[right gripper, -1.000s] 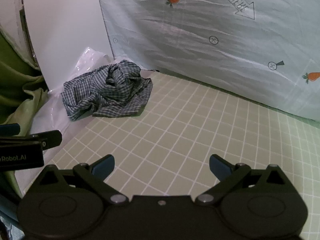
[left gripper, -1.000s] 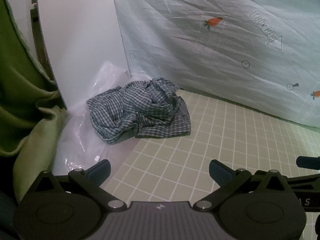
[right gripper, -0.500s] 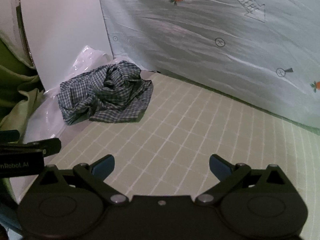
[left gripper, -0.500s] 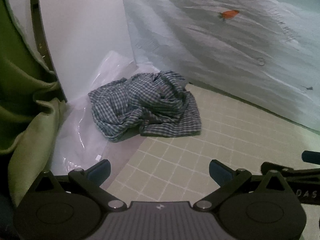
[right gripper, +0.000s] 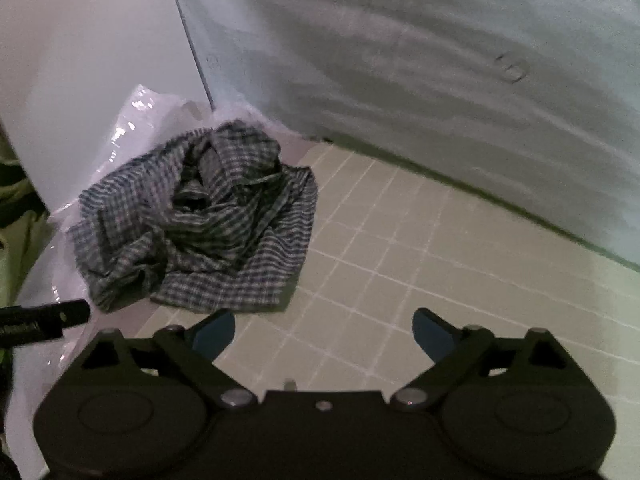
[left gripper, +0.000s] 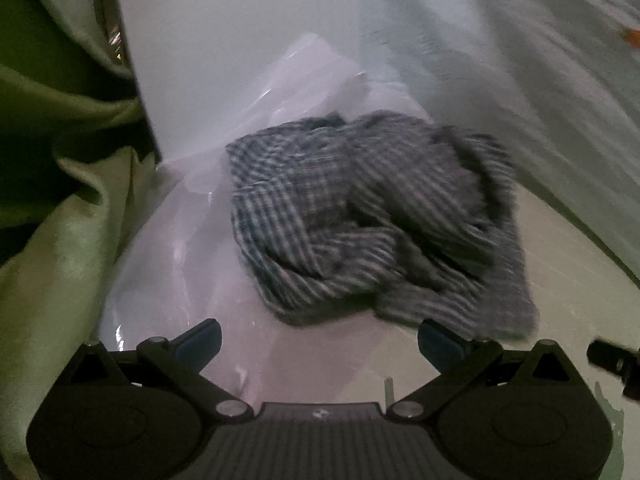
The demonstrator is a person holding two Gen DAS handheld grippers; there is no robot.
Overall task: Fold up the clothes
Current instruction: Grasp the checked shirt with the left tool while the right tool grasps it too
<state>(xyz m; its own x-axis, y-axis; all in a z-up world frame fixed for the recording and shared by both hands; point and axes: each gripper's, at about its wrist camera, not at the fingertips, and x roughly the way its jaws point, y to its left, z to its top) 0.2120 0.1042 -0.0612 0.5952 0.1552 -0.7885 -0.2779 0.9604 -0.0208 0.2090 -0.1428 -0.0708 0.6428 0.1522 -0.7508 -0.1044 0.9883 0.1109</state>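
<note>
A crumpled blue-and-white checked garment [left gripper: 372, 220] lies in a heap, partly on a clear plastic bag [left gripper: 192, 248] and partly on the green gridded mat [right gripper: 420, 240]. It also shows in the right wrist view [right gripper: 200, 220]. My left gripper [left gripper: 320, 340] is open and empty, just short of the heap's near edge. My right gripper [right gripper: 324, 330] is open and empty, a little back from the garment's near right edge. The left view is motion-blurred.
A white board [left gripper: 240, 40] stands behind the heap. A pale printed sheet [right gripper: 440, 60] hangs along the back. Green fabric [left gripper: 52, 200] bunches at the left. The plastic bag also shows in the right wrist view [right gripper: 132, 120]. The left gripper's tip [right gripper: 40, 316] shows at the right view's left edge.
Both grippers have moved forward toward the checked garment, which now looms much larger. Both stay open. The garment has not moved.
</note>
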